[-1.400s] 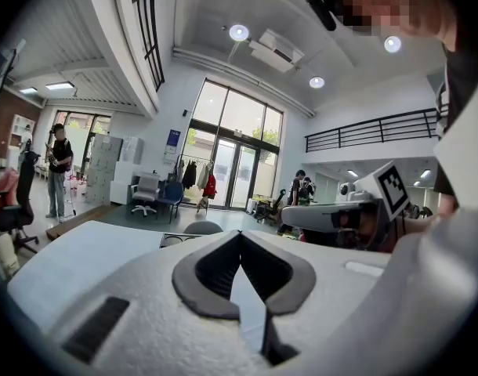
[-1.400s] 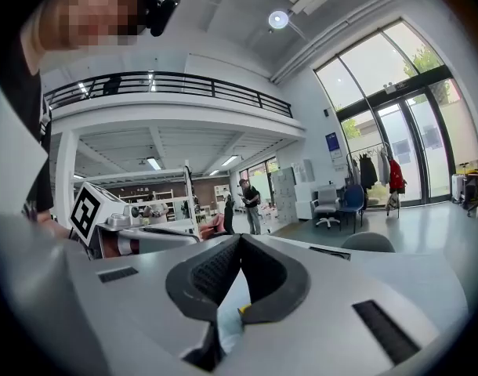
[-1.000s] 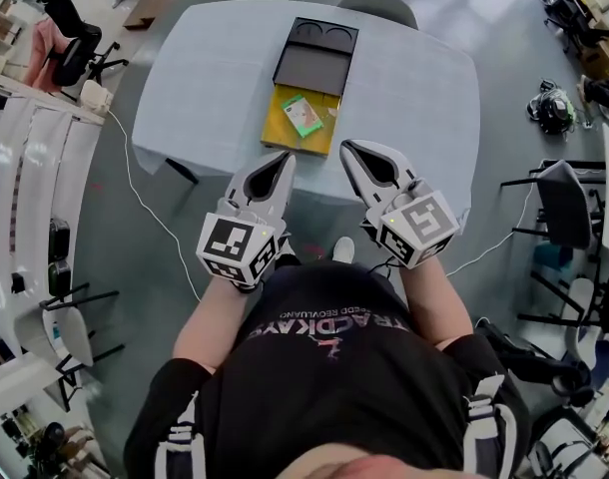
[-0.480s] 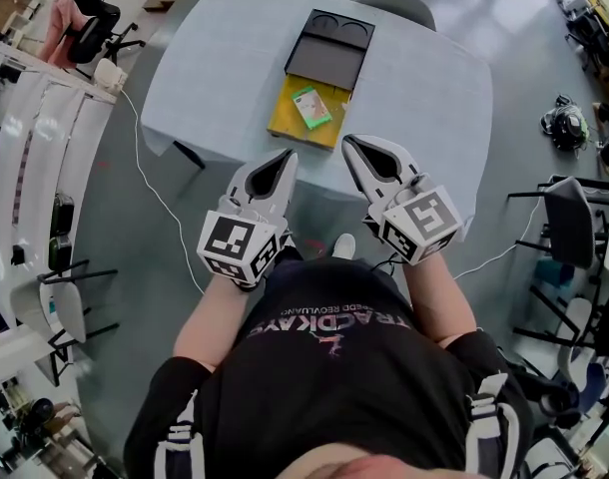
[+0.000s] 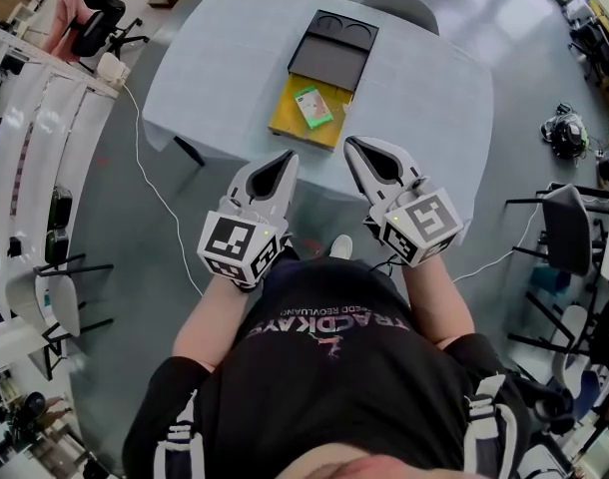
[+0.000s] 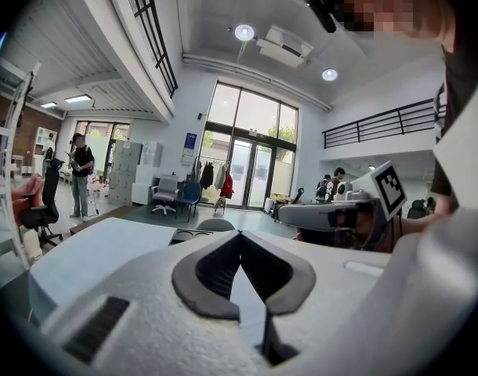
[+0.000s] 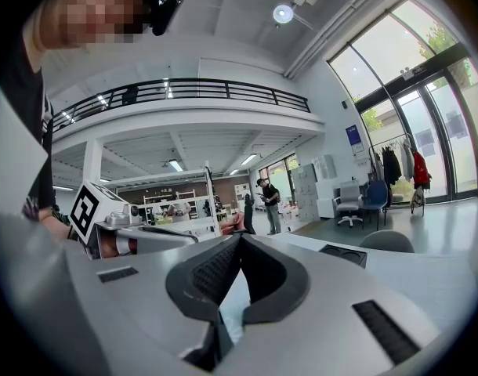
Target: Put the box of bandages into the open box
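Note:
The open box (image 5: 283, 120) lies on the light table (image 5: 215, 78), with a yellow inside and a black lid (image 5: 334, 46) folded back behind it. A small green and white box of bandages (image 5: 311, 107) lies inside on the yellow bottom. My left gripper (image 5: 288, 155) and right gripper (image 5: 348, 143) hover side by side in front of the table's near edge, close to my body. Both are shut and hold nothing. The left gripper (image 6: 239, 235) and right gripper (image 7: 239, 237) show their tips meeting in their own views.
A grey chair (image 5: 389, 6) stands behind the table. Office chairs (image 5: 564, 203) and gear stand at the right, shelving (image 5: 25, 168) at the left, and a white cable (image 5: 150, 183) runs over the floor. People stand far off (image 6: 81, 175).
The head view has shifted a little, so the table and box sit slightly higher and further right. Both grippers stay shut in the same place.

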The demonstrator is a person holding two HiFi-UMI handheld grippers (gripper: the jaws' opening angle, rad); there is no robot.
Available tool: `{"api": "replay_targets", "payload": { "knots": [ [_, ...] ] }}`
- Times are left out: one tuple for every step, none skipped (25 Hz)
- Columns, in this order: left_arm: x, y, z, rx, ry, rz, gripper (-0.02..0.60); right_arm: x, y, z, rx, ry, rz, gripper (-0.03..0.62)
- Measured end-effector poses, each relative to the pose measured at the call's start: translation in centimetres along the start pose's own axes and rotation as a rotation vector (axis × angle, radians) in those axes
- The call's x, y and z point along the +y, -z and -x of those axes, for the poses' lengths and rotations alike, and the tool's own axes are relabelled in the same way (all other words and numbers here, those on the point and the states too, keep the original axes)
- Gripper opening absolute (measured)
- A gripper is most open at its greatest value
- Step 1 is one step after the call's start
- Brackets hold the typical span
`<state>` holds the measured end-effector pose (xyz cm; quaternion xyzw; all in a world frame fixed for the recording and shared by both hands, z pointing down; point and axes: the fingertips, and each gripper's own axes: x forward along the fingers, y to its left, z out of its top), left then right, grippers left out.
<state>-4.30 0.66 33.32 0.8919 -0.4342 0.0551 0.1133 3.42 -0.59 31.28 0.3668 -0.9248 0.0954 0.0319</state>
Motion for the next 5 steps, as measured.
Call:
{"api": "replay_targets", "payload": {
  "knots": [
    [0.02, -0.05, 0.06, -0.001, 0.0, -0.001, 0.016, 0.04, -0.06, -0.01, -0.001, 0.0, 0.0, 0.011],
    [0.04, -0.12, 0.1, -0.002, -0.001, -0.001, 0.017, 0.07, -0.14, -0.03, -0.003, 0.0, 0.001, 0.011],
    [0.06, -0.18, 0.11, -0.003, -0.001, -0.002, 0.015, 0.08, -0.22, -0.06, -0.004, 0.0, 0.001, 0.011],
    [0.07, -0.23, 0.12, -0.003, -0.001, -0.002, 0.016, 0.1, -0.29, -0.08, -0.005, 0.0, 0.002, 0.011],
    [0.08, -0.28, 0.13, -0.004, -0.001, -0.002, 0.016, 0.11, -0.36, -0.1, -0.006, 0.0, 0.002, 0.011]
  ]
}}
